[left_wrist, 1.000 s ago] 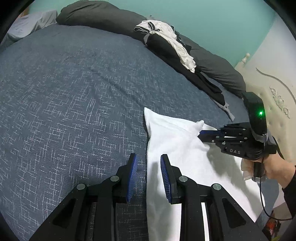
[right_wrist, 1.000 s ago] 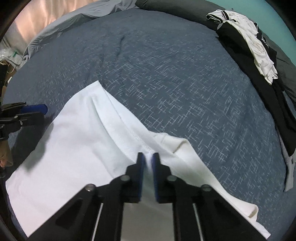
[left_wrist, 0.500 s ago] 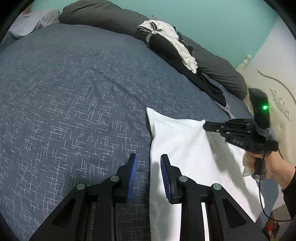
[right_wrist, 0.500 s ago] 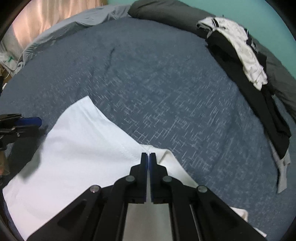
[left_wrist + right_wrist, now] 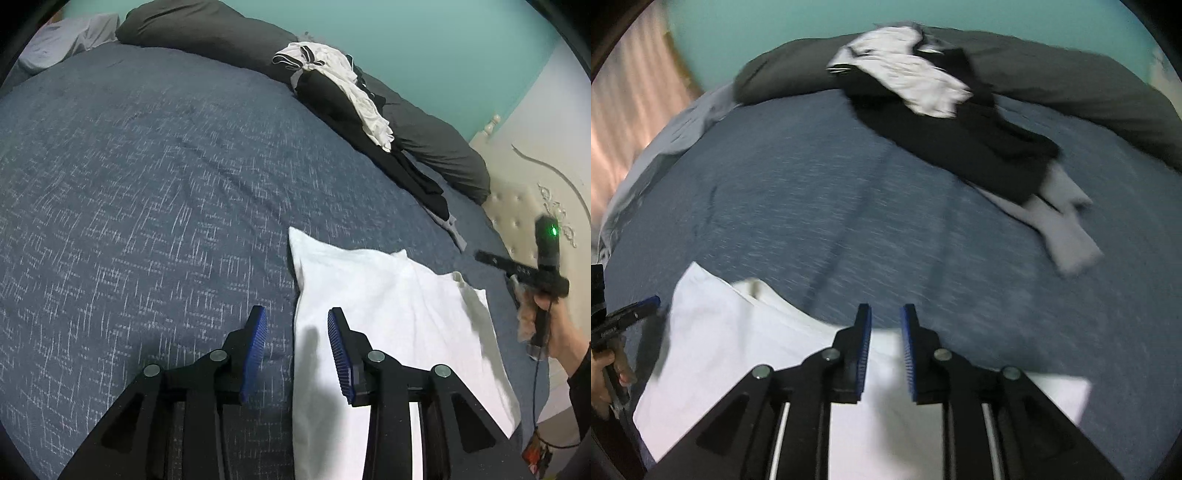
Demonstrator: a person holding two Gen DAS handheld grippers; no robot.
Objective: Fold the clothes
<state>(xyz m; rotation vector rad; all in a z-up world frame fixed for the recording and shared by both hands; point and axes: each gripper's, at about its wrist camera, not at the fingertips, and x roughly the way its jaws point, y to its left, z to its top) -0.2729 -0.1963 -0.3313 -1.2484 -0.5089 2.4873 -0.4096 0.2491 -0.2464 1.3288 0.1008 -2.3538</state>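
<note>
Right gripper (image 5: 884, 347) has let go of the white garment (image 5: 388, 332) since a second ago: back then it pinched a raised fold near the collar, now it sits clear of the cloth off to the side and its jaws are opening with nothing between them. The fold it carried now lies flat on the garment. The left gripper (image 5: 295, 354) hasn't shifted; its jaws are opening too, straddling the garment's left edge, pads not pressing on it.

Read: one fold is laid and released. The garment looks like a rough rectangle, so likely another fold or smoothing pass is left.

Materials/shapes:
- Garment: thin white knit, soft creases, a ribbed collar edge poking out at the far side; it lies directly under and ahead of both grippers, on the near part of the bed.
- Bedspread (image 5: 147, 203): blue-grey weave with white flecks, nearly flat, a few shallow wrinkles.
- Beyond both grippers: a heap of black and white clothes (image 5: 923, 92), limp and rumpled, draped against a long dark grey pillow (image 5: 207, 33).
- Gripper pads: blue, ribbed.
</note>
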